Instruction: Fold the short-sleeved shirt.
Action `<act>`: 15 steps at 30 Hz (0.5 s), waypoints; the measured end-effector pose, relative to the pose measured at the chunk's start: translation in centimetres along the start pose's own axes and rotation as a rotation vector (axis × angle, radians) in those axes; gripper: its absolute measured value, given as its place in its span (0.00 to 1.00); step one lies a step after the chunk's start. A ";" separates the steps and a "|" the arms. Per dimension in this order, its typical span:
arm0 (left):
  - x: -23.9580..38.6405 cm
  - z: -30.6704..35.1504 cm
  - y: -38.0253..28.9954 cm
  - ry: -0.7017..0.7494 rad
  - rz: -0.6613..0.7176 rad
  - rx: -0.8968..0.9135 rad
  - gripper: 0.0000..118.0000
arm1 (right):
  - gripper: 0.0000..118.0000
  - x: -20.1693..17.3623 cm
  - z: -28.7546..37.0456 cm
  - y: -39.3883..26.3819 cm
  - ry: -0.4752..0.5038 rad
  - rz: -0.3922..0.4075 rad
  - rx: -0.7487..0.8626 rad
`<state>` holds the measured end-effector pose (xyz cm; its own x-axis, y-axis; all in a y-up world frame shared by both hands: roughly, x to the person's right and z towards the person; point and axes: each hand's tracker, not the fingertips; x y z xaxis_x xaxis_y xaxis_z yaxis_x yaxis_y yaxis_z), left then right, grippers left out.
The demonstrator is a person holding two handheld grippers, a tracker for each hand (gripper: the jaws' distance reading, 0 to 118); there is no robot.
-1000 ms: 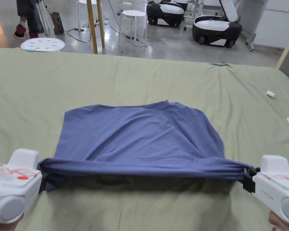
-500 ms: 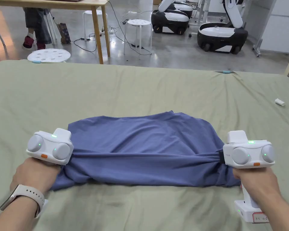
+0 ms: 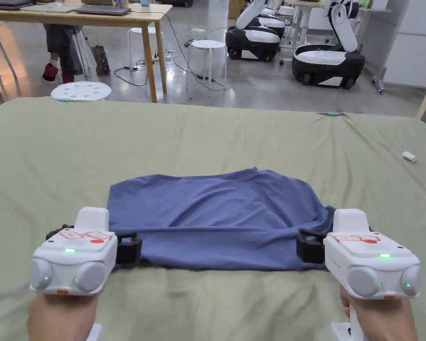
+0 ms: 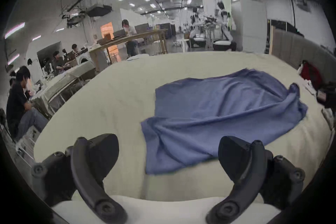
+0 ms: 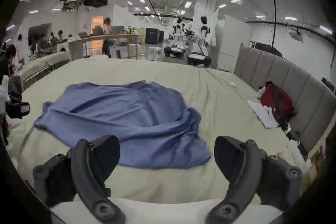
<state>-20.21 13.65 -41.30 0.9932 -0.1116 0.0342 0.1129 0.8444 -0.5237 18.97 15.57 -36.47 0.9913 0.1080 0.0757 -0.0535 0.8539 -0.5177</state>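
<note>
Nearest the viewer, two hands each held a white claw above the near part of a bed covered by a pale green sheet. The left claw had its two dark jaws spread wide apart, with nothing between them but the sheet and the near left corner of the shirt lying below; in the head view the same claw sat just beside the shirt's left edge. The right claw likewise stood wide open and gripped nothing, the near right corner of the shirt lying flat under the gap; in the head view it was close to the shirt's right edge. The blue shirt lay between the two claws in the middle of the bed, folded over on itself into a rough rectangle with loose creases and a bunched flap at its right side. Farther right on the sheet lay a small white object, and a red bag rested against the grey padded headboard. Beyond the far edge of the bed stood white stools, a wooden desk with a person's legs behind it, and black-and-white wheeled machines on the grey floor.
</note>
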 end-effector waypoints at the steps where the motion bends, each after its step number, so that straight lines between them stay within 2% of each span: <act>1: 0.2 0.8 -0.9 -0.010 0.006 0.000 0.92 | 0.86 -0.6 -0.1 -0.9 0.006 -0.001 0.002; 2: 0.3 1.7 -1.8 -0.014 0.012 0.002 0.79 | 0.68 -1.1 0.7 -1.7 0.010 -0.002 0.008; 3: 0.7 2.8 -2.5 -0.015 0.016 0.003 0.56 | 0.48 -1.6 1.3 -2.3 0.008 -0.005 0.015; 4: 0.8 3.4 -3.4 -0.007 0.026 -0.001 0.20 | 0.22 -1.9 1.8 -2.9 0.003 -0.006 0.020; 5: 0.9 3.8 -4.3 0.006 0.033 -0.007 0.00 | 0.02 -2.5 2.3 -3.2 0.000 -0.011 0.025; 6: 0.9 4.0 -4.9 0.020 0.041 -0.006 0.00 | 0.02 -2.6 2.6 -3.5 -0.002 -0.021 0.036; 8: 0.5 3.8 -5.9 -0.052 0.059 -0.076 0.00 | 0.00 -2.6 3.0 -3.7 0.011 -0.027 0.032; 15: -1.4 1.3 -6.5 -0.033 0.113 -0.113 0.00 | 0.00 -2.3 2.2 -4.1 0.019 0.008 0.017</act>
<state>-22.25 9.05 -36.82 1.0000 -0.0008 -0.0035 -0.0015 0.7860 -0.6182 16.68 12.98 -32.67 0.9929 0.1055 0.0552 -0.0635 0.8617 -0.5034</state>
